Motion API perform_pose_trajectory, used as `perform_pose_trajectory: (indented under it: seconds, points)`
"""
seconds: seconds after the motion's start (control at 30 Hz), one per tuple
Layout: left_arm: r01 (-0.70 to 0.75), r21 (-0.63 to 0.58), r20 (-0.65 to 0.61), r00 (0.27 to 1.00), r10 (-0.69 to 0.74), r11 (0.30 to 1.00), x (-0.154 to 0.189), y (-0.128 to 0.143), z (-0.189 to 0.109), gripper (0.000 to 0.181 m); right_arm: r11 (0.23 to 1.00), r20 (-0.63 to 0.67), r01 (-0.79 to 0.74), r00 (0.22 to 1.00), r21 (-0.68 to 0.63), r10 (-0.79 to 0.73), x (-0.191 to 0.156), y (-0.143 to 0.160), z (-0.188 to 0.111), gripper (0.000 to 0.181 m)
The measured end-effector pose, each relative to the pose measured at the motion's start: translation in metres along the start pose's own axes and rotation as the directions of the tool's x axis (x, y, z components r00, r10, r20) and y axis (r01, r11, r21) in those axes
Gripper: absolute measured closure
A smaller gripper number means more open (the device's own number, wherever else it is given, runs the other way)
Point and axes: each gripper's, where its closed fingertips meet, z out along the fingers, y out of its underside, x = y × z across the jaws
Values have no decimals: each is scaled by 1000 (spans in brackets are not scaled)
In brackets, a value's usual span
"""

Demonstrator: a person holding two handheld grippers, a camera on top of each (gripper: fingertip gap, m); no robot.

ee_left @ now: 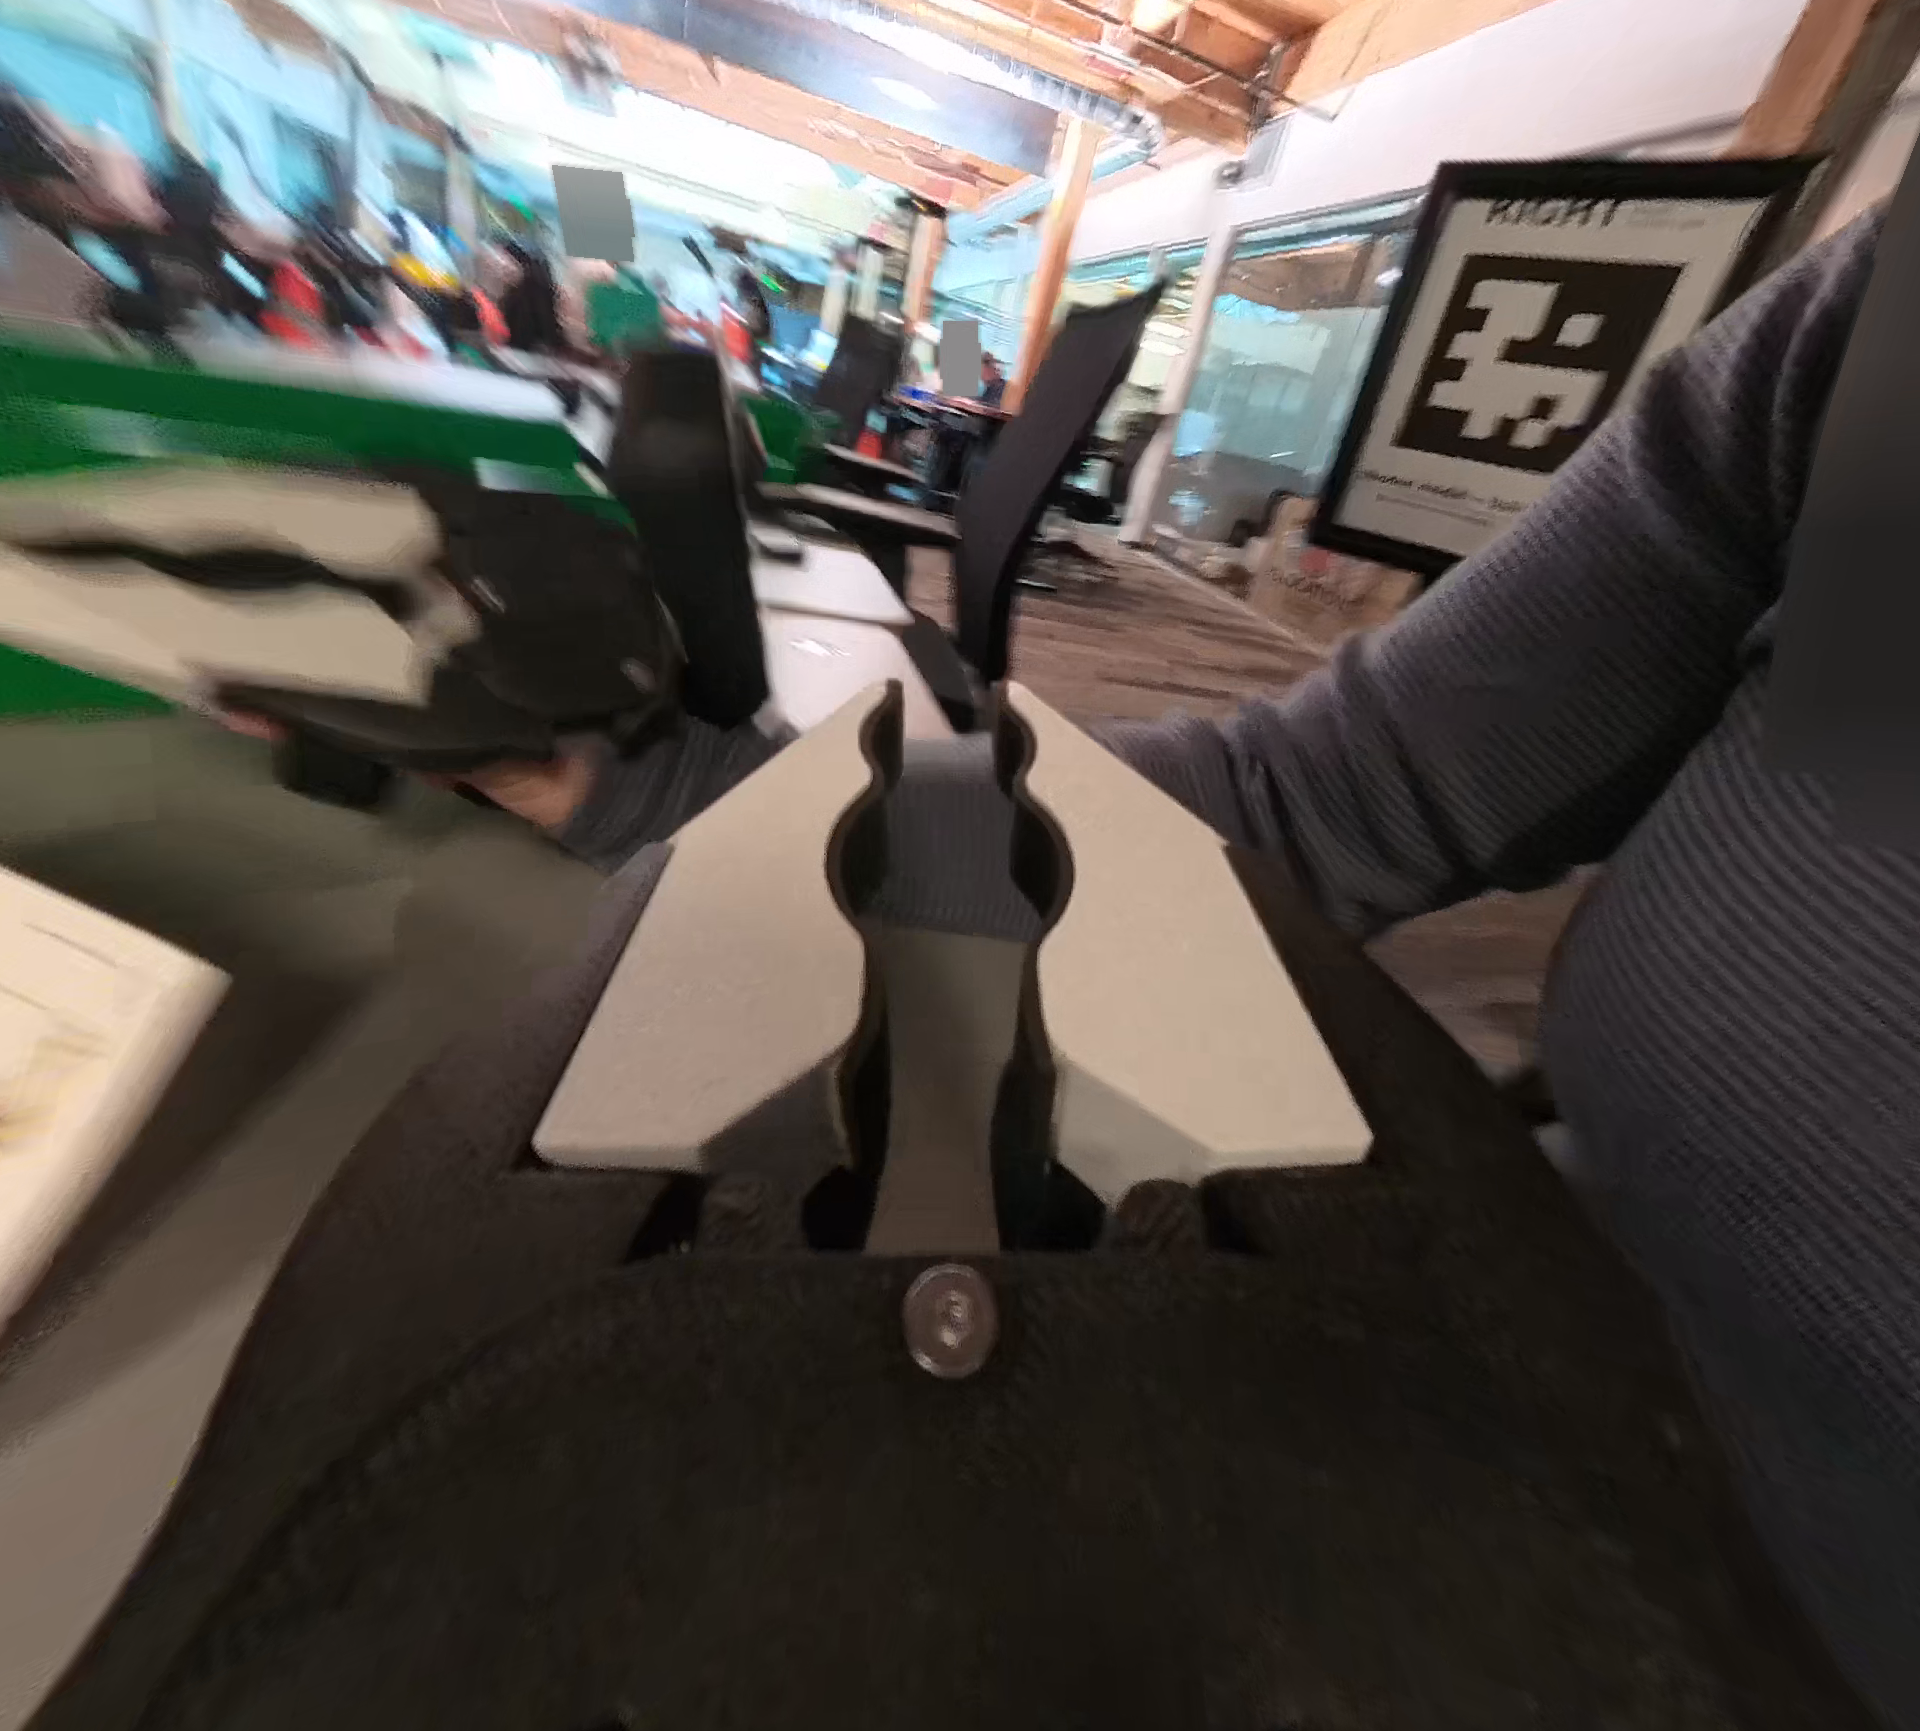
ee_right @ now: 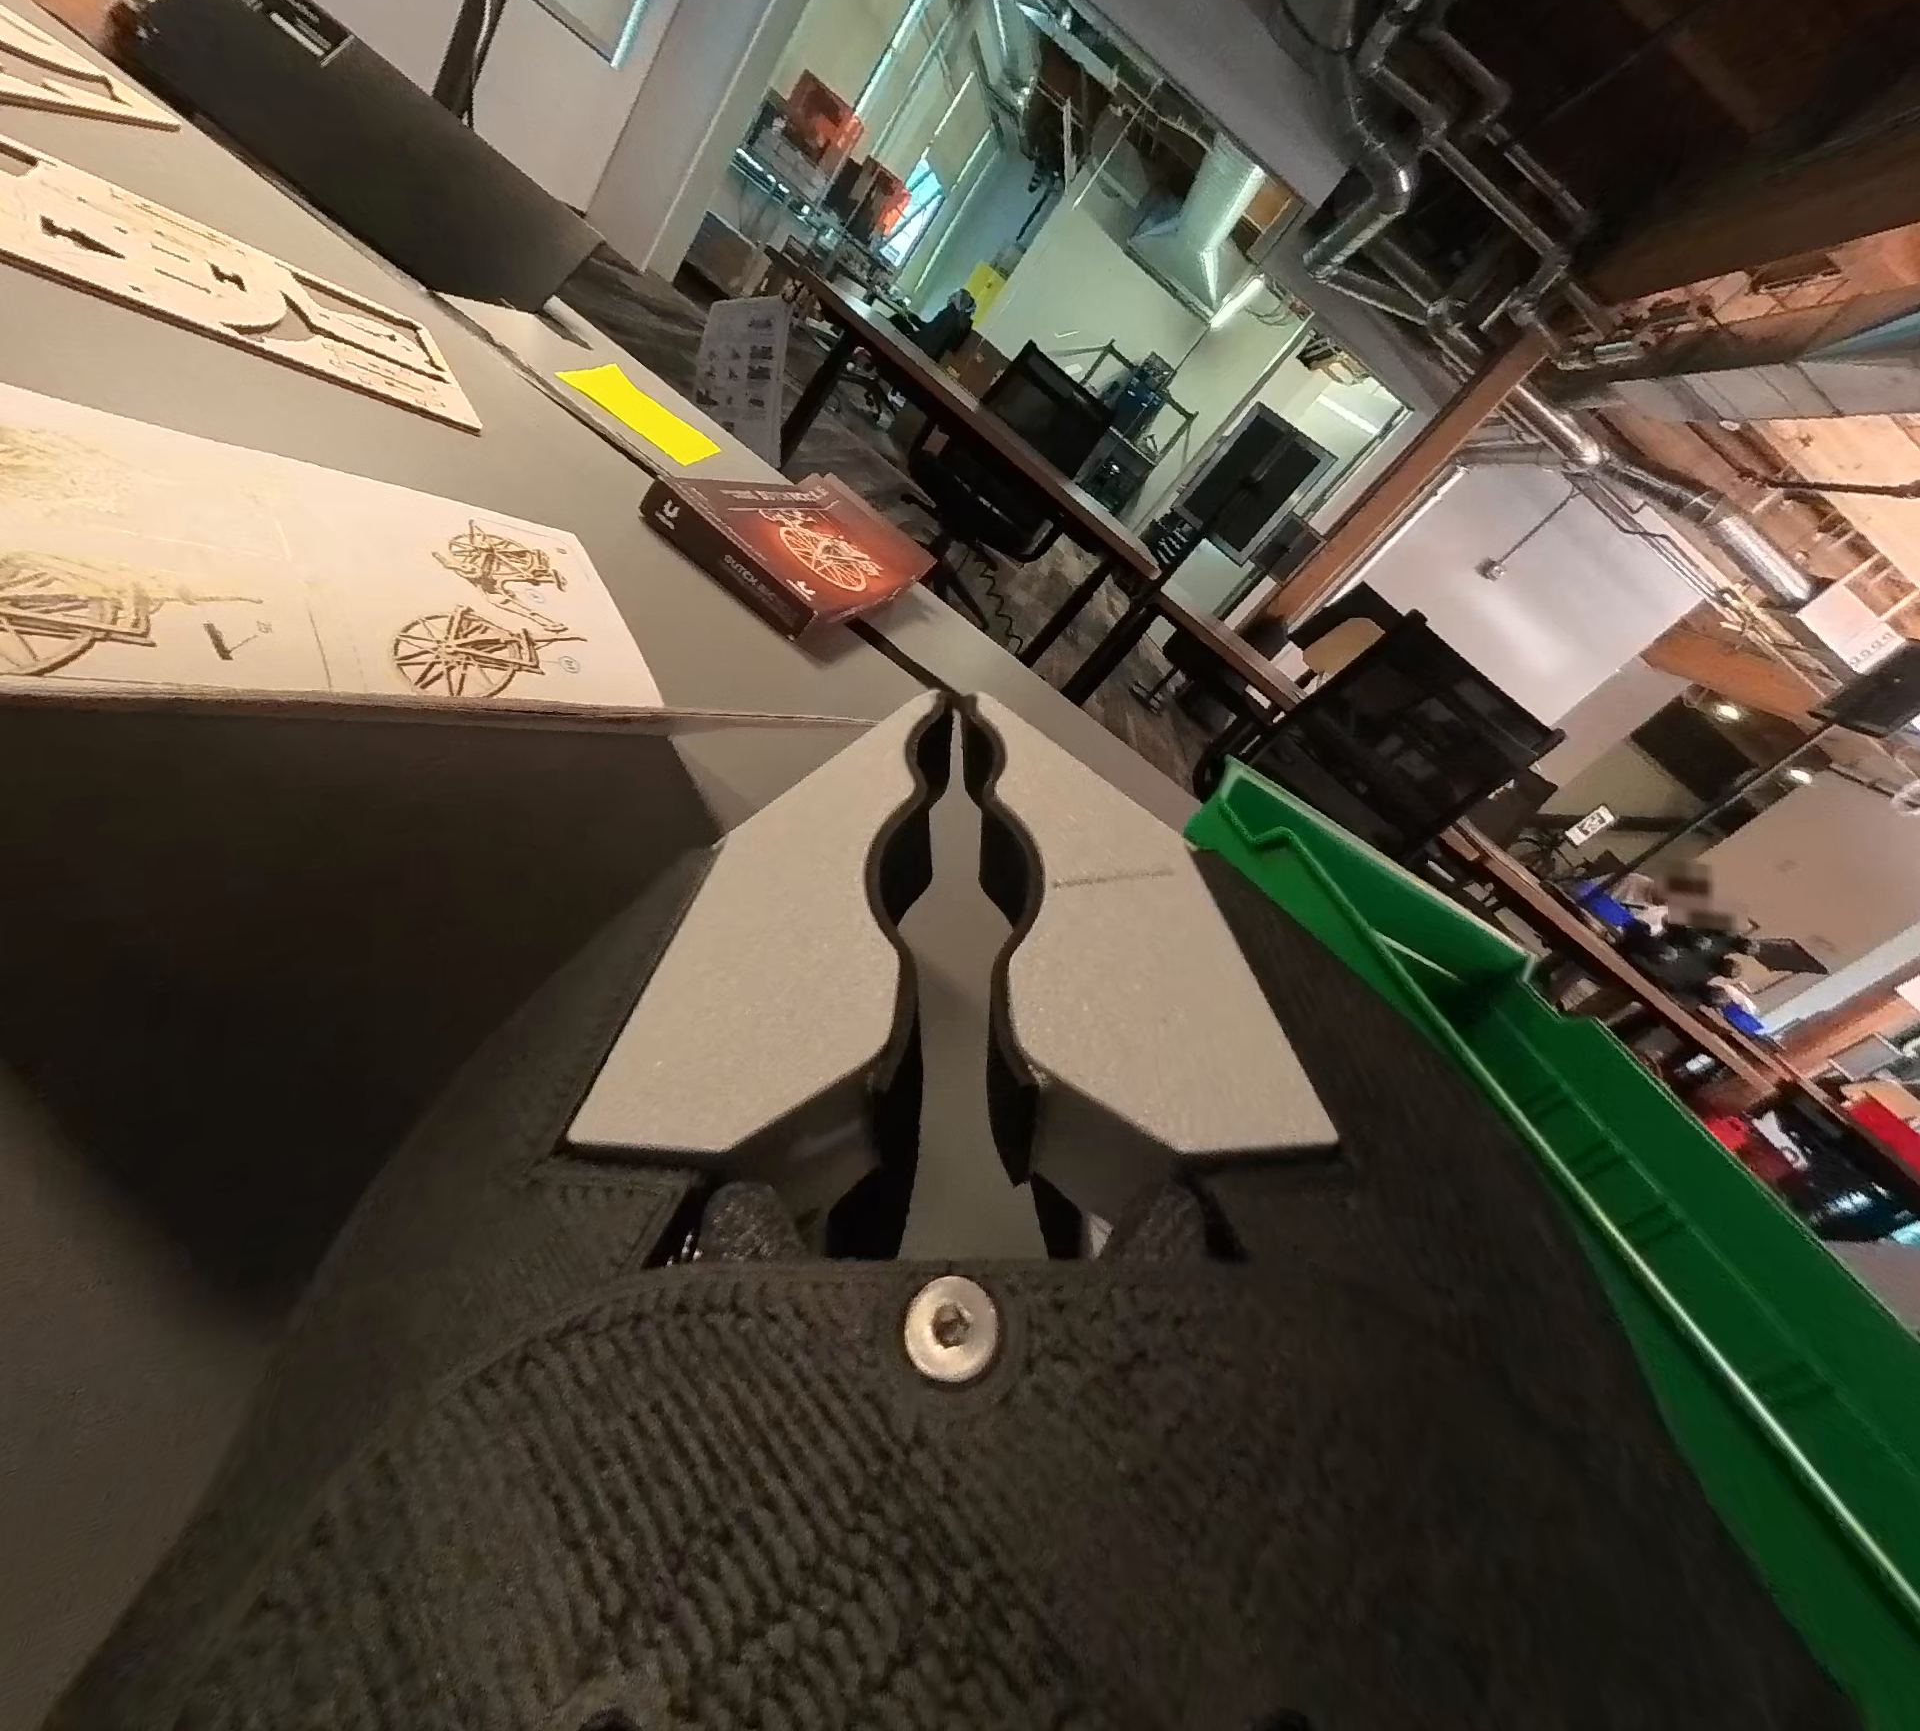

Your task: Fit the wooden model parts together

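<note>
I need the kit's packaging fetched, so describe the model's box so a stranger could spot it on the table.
Start at the grey table in the right wrist view and follow its far edge past the yellow note. The box lies flat there, partly overhanging the edge. It is the only dark thing with a glowing orange picture; the instruction sheet and wooden part sheets are pale.

left gripper (ee_left: pixel 945 715) slightly parted and empty, right gripper (ee_left: pixel 312 601) blurred beyond

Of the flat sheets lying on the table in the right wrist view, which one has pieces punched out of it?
The pale wooden sheet farther back, full of cut-out holes. The instruction sheet nearer the right hand-held gripper is whole, with only printed drawings.
</note>
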Motion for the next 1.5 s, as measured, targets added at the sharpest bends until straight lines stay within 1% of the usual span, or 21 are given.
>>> perform_pose_trajectory:
  seconds: [0.07,0.1,0.13,0.2,0.23,0.27,0.3,0.33,0.37,0.4,0.43,0.47,0.5,0.6,0.7,0.8,0.93,1.07,1.27,1.37,1.5]
  points:
    - [-145,40,90,986,141,989,-6,-36,-18,165,1000,-10,-8,1000,2,8,2,0,0,181]
    - [-243,53,159,960,232,969,-13,-60,-34,166,1000,-9,-9,1000,1,9,2,0,0,181]
    - [-335,41,269,911,313,941,-28,-85,-57,168,1000,-8,-10,1000,0,10,2,0,0,181]
    - [-430,-29,547,749,375,902,-72,-137,-122,169,1000,-15,-10,1000,-1,10,3,0,1,181]
    - [-411,-69,662,663,350,909,-96,-157,-163,168,1000,-20,-11,1000,-2,11,4,0,1,181]
    - [-355,-97,753,585,302,930,-120,-168,-205,167,1000,-27,-13,1000,-3,13,5,0,1,181]
    - [-272,-113,823,514,244,956,-143,-172,-248,166,1000,-36,-17,999,-4,17,6,1,1,181]
    - [-164,-140,874,443,200,976,-167,-166,-288,165,1000,-44,-21,999,-6,21,8,1,2,181]
    - [-16,-169,914,371,163,985,-191,-151,-325,164,1000,-51,-28,998,-5,28,9,1,2,181]
    - [160,-182,943,307,126,970,-212,-128,-359,162,999,-55,-35,998,-5,34,10,1,2,181]
    - [327,-171,961,262,84,930,-228,-103,-384,158,999,-58,-38,998,-7,37,11,2,3,181]
    - [457,-145,970,239,36,878,-239,-81,-401,156,999,-60,-38,998,-10,37,11,2,3,181]
    - [528,-116,977,214,0,841,-249,-67,-413,155,999,-60,-36,998,-12,35,11,3,3,181]
    - [645,-92,991,135,5,759,-271,-39,-438,151,999,-59,-31,998,-12,30,10,3,3,181]
    - [743,-75,997,59,45,665,-278,-21,-454,148,999,-54,-36,998,-13,35,10,3,3,181]
    - [791,-67,997,35,64,608,-279,-10,-459,146,999,-50,-44,998,-11,44,10,4,3,181]
    - [838,-44,997,7,71,544,-279,3,-463,133,999,-47,-52,998,-5,52,10,3,3,181]
    - [855,-59,994,3,110,515,-279,5,-465,134,999,-44,-54,998,-3,54,10,3,3,181]
    - [887,-87,988,19,152,454,-272,7,-465,145,999,-39,-53,998,-3,52,9,2,3,181]
    - [889,-114,985,45,164,444,-270,8,-460,155,999,-45,-50,998,1,50,10,2,2,181]
    - [882,-154,974,60,220,446,-269,8,-458,158,998,-50,-55,997,2,55,12,2,2,181]
